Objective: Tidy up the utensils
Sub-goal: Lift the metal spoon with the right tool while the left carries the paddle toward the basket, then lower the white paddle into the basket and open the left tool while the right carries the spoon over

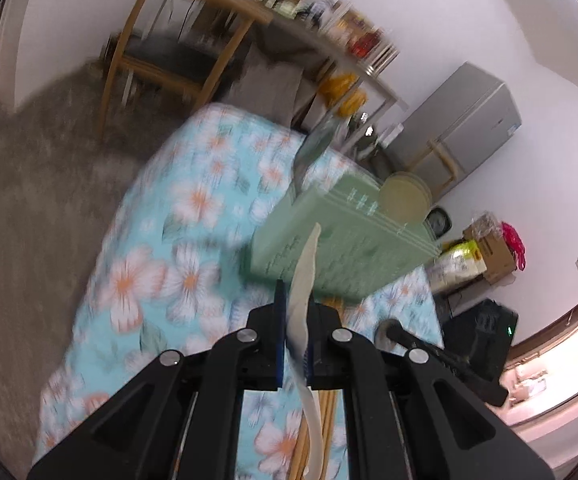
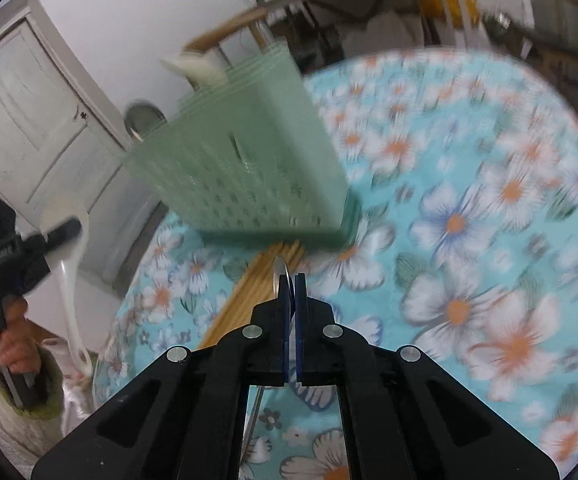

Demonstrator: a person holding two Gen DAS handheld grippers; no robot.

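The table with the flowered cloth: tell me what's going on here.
A person is sorting utensils with a hand-held gripper in each hand. The left hand-held gripper is shut on a white plastic spoon. The right hand-held gripper is shut on a metal spoon. Both are held above the flowered tablecloth, in front of the green utensil holder. Wooden chopsticks lie on the cloth.

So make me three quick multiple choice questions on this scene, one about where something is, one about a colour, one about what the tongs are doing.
1. Where do the wooden chopsticks lie?
A on the floor
B on the tablecloth by the basket
C inside the basket

2. What colour is the basket?
A red
B pale green
C black

3. The left tongs are:
A wide open
B shut on a white spoon
C shut on nothing

Answers: B, they lie flat before the basket; B, its perforated walls are green; B, the white spoon sits between the pads.
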